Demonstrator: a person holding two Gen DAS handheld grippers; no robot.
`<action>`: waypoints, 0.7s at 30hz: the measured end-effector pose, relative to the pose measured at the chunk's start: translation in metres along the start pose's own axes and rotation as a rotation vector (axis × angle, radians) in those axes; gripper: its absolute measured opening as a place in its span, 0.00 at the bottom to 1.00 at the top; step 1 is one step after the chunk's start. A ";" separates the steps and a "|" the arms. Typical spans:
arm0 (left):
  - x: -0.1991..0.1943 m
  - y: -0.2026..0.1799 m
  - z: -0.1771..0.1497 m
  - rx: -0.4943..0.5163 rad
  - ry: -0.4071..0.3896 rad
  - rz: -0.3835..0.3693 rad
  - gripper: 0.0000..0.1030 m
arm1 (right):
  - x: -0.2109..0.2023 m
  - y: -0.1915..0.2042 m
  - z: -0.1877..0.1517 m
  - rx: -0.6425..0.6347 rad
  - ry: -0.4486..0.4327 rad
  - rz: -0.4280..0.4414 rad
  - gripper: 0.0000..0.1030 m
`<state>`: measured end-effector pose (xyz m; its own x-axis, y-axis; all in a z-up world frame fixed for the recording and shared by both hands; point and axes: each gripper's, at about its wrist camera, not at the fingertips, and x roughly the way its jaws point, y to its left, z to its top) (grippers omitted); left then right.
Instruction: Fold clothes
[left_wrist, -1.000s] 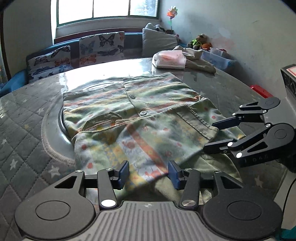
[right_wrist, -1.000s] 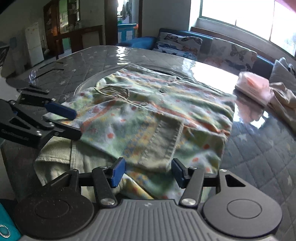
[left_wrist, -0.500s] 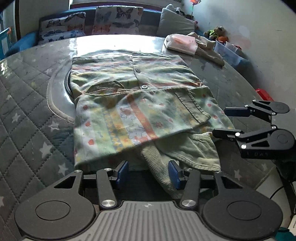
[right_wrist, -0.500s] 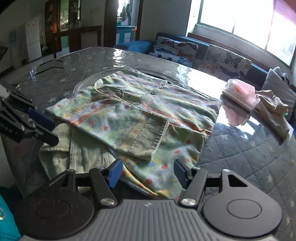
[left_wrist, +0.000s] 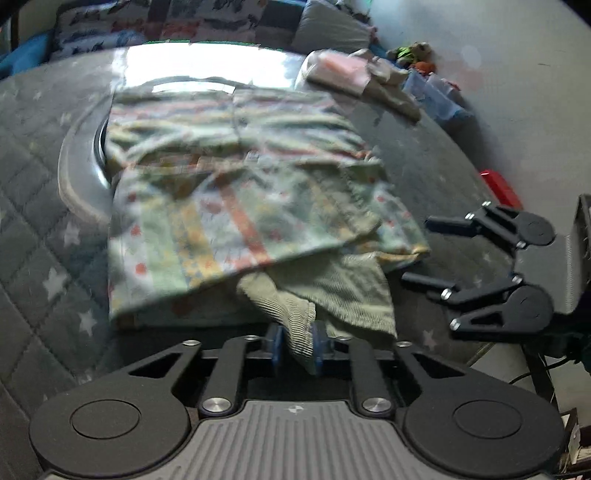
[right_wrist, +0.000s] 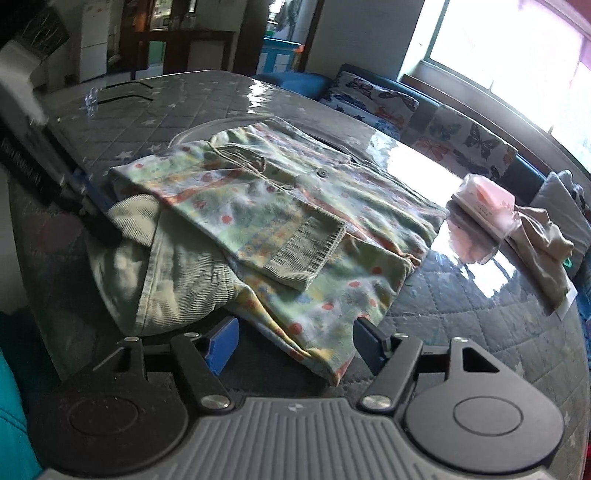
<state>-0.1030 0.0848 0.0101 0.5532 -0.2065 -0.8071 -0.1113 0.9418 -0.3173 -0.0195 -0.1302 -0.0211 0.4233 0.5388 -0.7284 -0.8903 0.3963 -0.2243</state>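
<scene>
Patterned shirt (left_wrist: 236, 206) spread flat across the quilted grey bench (left_wrist: 40, 206), folded, buttons up, one corduroy-cuffed sleeve (right_wrist: 306, 254) laid over the front. Plain green corduroy lining (left_wrist: 332, 291) poking out from under the shirt's near hem, bunched and ridged. Blurred in the left wrist view, sharp in the right.

Left gripper (left_wrist: 295, 345) at the shirt's near edge, jaws closing, narrow, blue pads (left_wrist: 275, 345) pressed against a fold of the corduroy lining that hangs between them. Seen from the right wrist view as a dark blurred bar with a blue tip (right_wrist: 92, 201), touching the lining at the shirt's left corner.

Right gripper (right_wrist: 295, 341) just beside the shirt's near right corner, jaws opening, standing wide; the shirt's drooping hem corner lies between the blue pads (right_wrist: 221, 343) without either pad pressing it. From the left wrist view, the same gripper (left_wrist: 428, 251) sits just off the shirt's right edge, both black fingers apart and clear of the cloth.

Beyond the shirt, a round glassy disc (left_wrist: 85, 184) set into the bench, partly under the cloth. Farther back, a pink packet (right_wrist: 487, 201) and a beige garment (right_wrist: 543, 240) beside it. Behind the bench, butterfly cushions (right_wrist: 373, 101) on a blue sofa beneath a bright window (right_wrist: 517, 51).
</scene>
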 end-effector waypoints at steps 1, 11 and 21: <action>-0.003 -0.001 0.004 0.005 -0.017 -0.007 0.12 | -0.001 0.001 0.000 -0.009 -0.003 0.002 0.68; -0.020 0.011 0.062 -0.024 -0.123 -0.087 0.12 | 0.005 0.023 0.004 -0.098 -0.083 0.046 0.66; -0.024 0.027 0.058 0.022 -0.140 -0.086 0.21 | 0.026 -0.004 0.047 0.111 -0.109 0.179 0.19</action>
<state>-0.0717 0.1302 0.0495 0.6696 -0.2495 -0.6996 -0.0410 0.9280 -0.3702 0.0031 -0.0825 -0.0084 0.2813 0.6825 -0.6745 -0.9316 0.3630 -0.0212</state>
